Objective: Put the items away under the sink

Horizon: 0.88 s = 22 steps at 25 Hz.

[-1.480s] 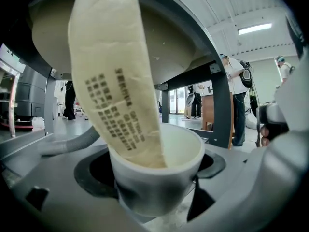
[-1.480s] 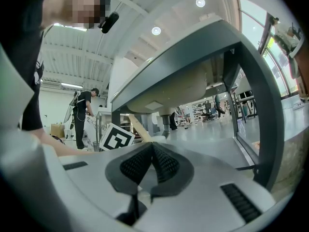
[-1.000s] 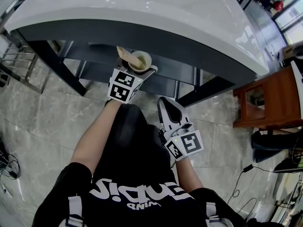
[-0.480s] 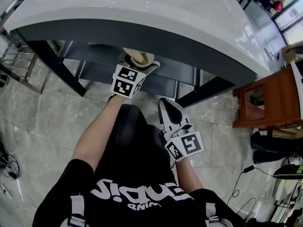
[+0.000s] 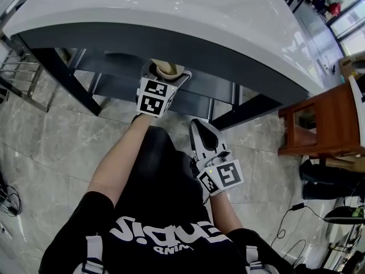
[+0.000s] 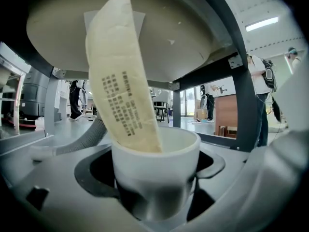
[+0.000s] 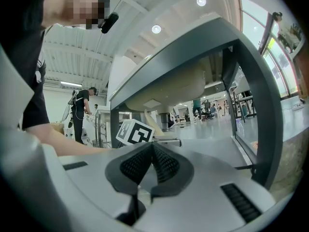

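A white mug (image 6: 157, 170) sits clamped between the jaws of my left gripper (image 5: 165, 76), with a long beige packet (image 6: 123, 76) standing up in it. In the head view the mug (image 5: 169, 70) is half tucked under the front edge of the white sink counter (image 5: 171, 16). The left gripper view shows the underside of the sink bowl (image 6: 120, 33) directly above the packet's tip. My right gripper (image 5: 204, 137) hangs lower, by the person's thigh, shut with nothing between its ribbed pads (image 7: 164, 166).
A dark metal frame (image 5: 63, 73) carries the counter, with legs left and right (image 5: 251, 107). A grey corrugated drain hose (image 6: 82, 139) runs beneath the bowl. A brown wooden stool (image 5: 325, 121) stands at the right. Cables (image 5: 11, 201) lie on the tiled floor.
My left gripper has carried the mug and packet forward, further under the counter's edge. The right gripper has stayed in place.
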Tool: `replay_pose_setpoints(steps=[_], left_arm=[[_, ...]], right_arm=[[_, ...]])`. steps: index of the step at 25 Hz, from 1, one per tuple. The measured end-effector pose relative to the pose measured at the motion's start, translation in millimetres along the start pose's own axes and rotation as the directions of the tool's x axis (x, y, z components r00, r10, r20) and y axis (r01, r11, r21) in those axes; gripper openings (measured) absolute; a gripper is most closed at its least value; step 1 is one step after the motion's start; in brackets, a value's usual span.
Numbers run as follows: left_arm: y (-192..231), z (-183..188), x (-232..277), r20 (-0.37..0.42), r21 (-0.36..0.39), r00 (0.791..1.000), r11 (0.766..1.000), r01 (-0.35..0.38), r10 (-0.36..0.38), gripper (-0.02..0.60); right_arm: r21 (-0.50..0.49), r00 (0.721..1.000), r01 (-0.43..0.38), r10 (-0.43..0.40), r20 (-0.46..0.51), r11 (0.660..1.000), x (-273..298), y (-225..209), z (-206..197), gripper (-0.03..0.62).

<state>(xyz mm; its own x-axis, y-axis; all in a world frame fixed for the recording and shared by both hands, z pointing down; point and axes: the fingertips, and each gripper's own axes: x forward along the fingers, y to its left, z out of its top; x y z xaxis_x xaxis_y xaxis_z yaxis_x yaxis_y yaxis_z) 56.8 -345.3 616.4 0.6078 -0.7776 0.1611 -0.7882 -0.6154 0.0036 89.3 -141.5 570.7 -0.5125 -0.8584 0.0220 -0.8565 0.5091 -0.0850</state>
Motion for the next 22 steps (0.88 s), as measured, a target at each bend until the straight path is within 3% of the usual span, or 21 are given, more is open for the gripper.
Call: replay_pose_setpoints(steps=[11,22], left_arm=[[8.5,-0.9,4.9,0.005,0.014,0.992,0.992,-0.123,0.123,0.469],[10.0,1.5,1.9,0.025,0.027,0.989,0.989,-0.148,0.147,0.469]], right_arm=[[-0.003,1.000,0.013,-0.013,-0.001,1.000,-5.2,-7.1,1.9,0.018],[-0.002,1.000,0.013,-0.013,-0.005,1.000,-6.8,-9.3,1.4,0.018]])
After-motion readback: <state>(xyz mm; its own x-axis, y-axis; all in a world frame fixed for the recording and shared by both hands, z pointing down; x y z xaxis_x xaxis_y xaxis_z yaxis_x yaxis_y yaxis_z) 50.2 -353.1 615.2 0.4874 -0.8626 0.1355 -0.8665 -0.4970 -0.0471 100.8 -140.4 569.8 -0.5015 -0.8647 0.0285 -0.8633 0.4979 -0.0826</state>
